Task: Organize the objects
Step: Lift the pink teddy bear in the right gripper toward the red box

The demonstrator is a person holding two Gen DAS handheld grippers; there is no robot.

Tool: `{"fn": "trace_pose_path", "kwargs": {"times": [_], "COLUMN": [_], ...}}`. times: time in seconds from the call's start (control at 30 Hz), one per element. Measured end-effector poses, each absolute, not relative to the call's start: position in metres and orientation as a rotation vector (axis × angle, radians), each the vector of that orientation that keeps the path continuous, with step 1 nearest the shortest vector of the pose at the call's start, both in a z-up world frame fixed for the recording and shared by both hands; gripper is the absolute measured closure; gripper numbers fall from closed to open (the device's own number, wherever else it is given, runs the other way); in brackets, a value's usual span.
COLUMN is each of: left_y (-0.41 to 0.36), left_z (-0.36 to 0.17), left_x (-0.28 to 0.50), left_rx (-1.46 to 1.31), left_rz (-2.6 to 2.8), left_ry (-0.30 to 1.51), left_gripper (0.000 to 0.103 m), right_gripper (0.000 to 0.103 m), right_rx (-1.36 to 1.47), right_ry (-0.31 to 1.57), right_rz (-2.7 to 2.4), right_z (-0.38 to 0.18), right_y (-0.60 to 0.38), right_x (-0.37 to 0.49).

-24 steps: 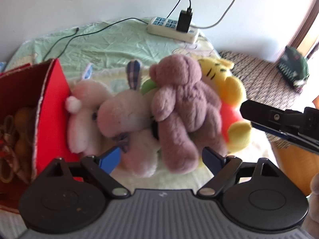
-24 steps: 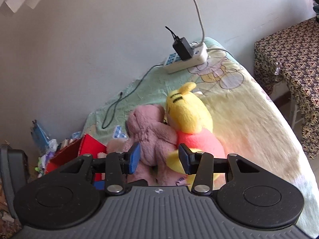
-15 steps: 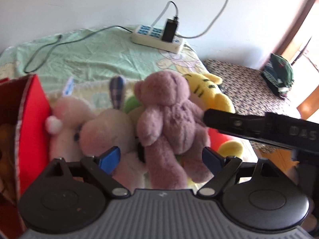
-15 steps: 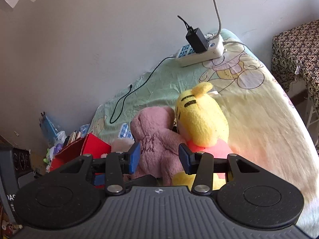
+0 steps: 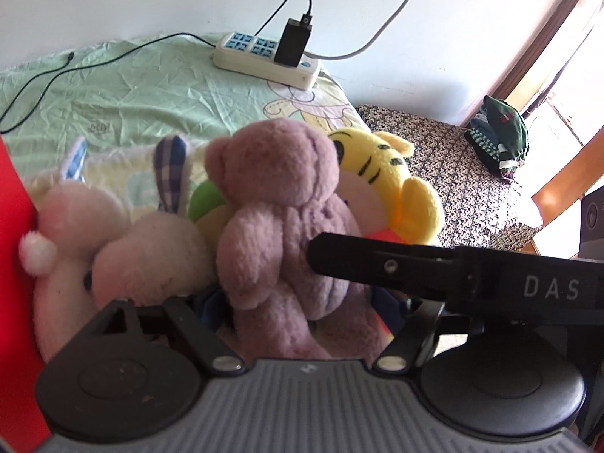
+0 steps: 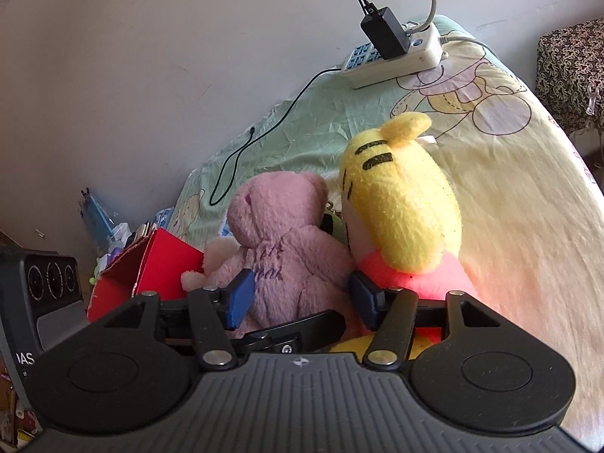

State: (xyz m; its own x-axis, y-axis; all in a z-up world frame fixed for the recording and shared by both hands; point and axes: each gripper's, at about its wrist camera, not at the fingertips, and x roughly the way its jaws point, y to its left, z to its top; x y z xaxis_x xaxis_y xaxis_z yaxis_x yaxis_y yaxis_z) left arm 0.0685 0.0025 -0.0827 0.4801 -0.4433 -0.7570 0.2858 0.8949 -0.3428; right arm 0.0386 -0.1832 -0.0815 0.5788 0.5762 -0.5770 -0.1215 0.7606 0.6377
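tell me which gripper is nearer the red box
Left. The left gripper sits right beside the red box, which fills that view's left edge. The right gripper is further off, straddling the pink teddy bear.

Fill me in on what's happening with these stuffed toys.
A person holds a two-finger tool in each hand over a pile of plush toys on a bed. Both the right tool and the left tool, each open, straddle the fuzzy mauve-pink teddy bear; neither has closed on it. The yellow plush tiger leans alongside, and an open red cardboard box waits nearby.
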Motion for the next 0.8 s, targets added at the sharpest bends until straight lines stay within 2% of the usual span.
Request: {"fn": "trace_pose_path", "kwargs": {"times": [0.07, 0.3, 0.8], "left_y": [0.003, 0.004, 0.013], "left_z": [-0.080, -0.062, -0.004], "left_x": [0.066, 0.050, -0.010], "left_rx": [-0.182, -0.156, -0.097], "left_rz": [-0.460, -0.467, -0.442], "left_ry": [0.970, 0.926, 0.750], "left_gripper": [0.037, 0.045, 0.047], "right_gripper": [0.045, 0.049, 0.051], "right_rx": [0.605, 0.613, 0.655], "right_ry": [0.864, 0.838, 0.739], "right_rz": [0.443, 0.461, 0.545], "right_z": [-0.082, -0.072, -0.032], "right_y": [-0.184, -0.181, -0.175], "right_x": [0.038, 0.030, -0.005]}}
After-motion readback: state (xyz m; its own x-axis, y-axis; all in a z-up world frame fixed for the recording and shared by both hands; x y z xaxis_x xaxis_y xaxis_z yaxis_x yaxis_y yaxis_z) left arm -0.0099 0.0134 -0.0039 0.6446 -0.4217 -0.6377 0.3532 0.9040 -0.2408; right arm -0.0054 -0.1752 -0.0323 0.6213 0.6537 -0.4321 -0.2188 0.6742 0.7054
